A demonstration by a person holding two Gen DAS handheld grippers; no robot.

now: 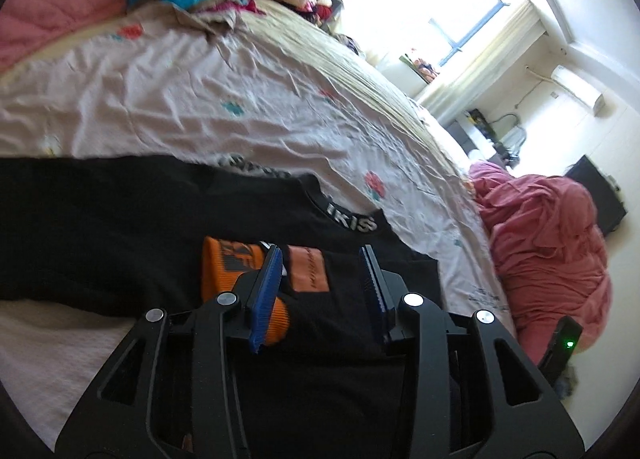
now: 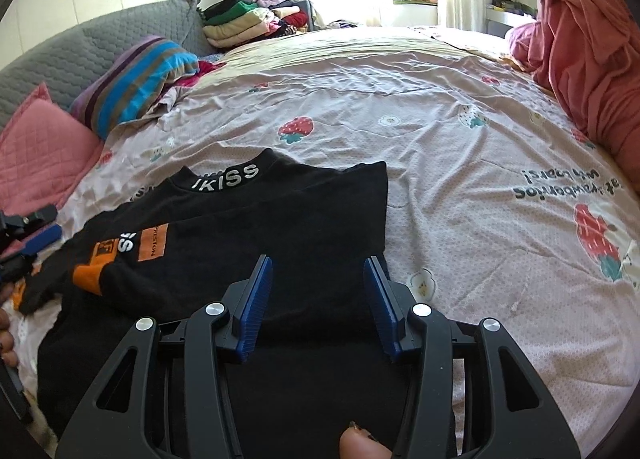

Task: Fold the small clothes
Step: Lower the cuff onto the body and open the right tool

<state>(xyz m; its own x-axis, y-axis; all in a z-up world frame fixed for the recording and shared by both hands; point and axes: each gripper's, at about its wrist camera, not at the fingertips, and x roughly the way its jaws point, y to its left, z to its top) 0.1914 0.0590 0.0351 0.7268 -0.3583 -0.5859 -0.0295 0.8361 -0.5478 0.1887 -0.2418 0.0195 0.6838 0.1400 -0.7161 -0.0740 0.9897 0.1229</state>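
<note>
A black top (image 2: 256, 235) with an "IKISS" collar and orange patches lies partly folded on the strawberry-print bed sheet (image 2: 460, 163). It also shows in the left wrist view (image 1: 120, 227), with an orange cuffed sleeve (image 1: 228, 267) folded over its front. My left gripper (image 1: 322, 255) is open just above the sleeve and the orange patch, holding nothing. It also shows at the left edge of the right wrist view (image 2: 28, 247). My right gripper (image 2: 318, 263) is open over the top's right side near its folded edge, holding nothing.
A striped pillow (image 2: 136, 83) and a pink cushion (image 2: 36, 143) lie at the bed's left. A stack of folded clothes (image 2: 248, 21) sits at the far end. A heap of pink bedding (image 2: 592, 59) lies at the right. A window is beyond the bed.
</note>
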